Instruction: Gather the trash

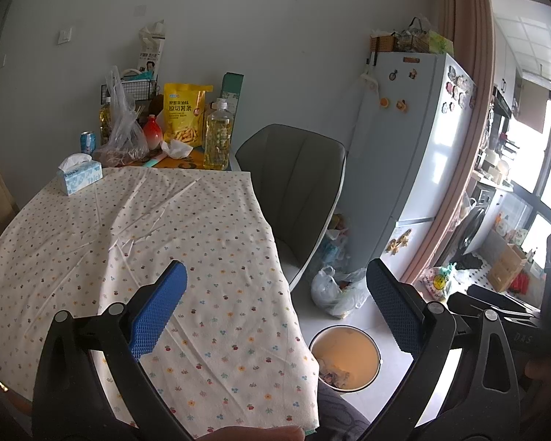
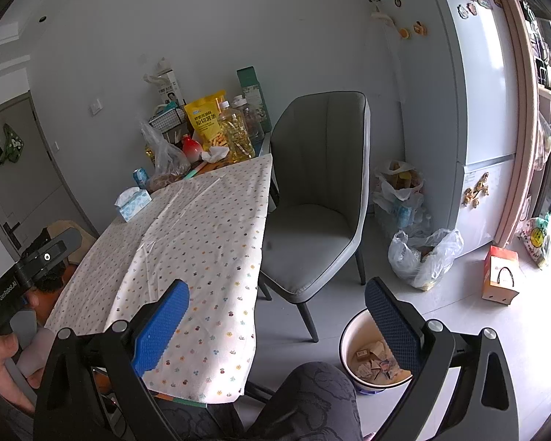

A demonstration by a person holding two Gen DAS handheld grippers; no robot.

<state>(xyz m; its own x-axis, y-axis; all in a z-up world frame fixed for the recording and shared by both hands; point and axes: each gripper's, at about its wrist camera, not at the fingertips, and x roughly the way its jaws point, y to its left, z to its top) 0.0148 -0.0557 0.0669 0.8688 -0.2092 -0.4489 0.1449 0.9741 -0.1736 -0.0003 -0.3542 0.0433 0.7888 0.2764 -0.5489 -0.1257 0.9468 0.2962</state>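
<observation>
My left gripper (image 1: 275,305) is open and empty, held above the near right edge of the table with the flowered cloth (image 1: 147,242). My right gripper (image 2: 275,316) is open and empty, held above the floor between the table (image 2: 202,257) and the white bin (image 2: 345,334). The bin (image 1: 314,338) stands on the floor by the table's near corner and holds crumpled paper scraps (image 2: 373,364). A crumpled white tissue (image 1: 178,148) lies at the table's far end among the groceries; it also shows in the right wrist view (image 2: 215,154).
A grey chair (image 2: 323,198) stands beside the table. A tissue box (image 1: 79,175), a can (image 1: 87,142), an oil bottle (image 1: 218,136) and a yellow snack bag (image 1: 184,114) sit at the far end. Plastic bags (image 2: 422,257) and a fridge (image 2: 474,110) stand to the right.
</observation>
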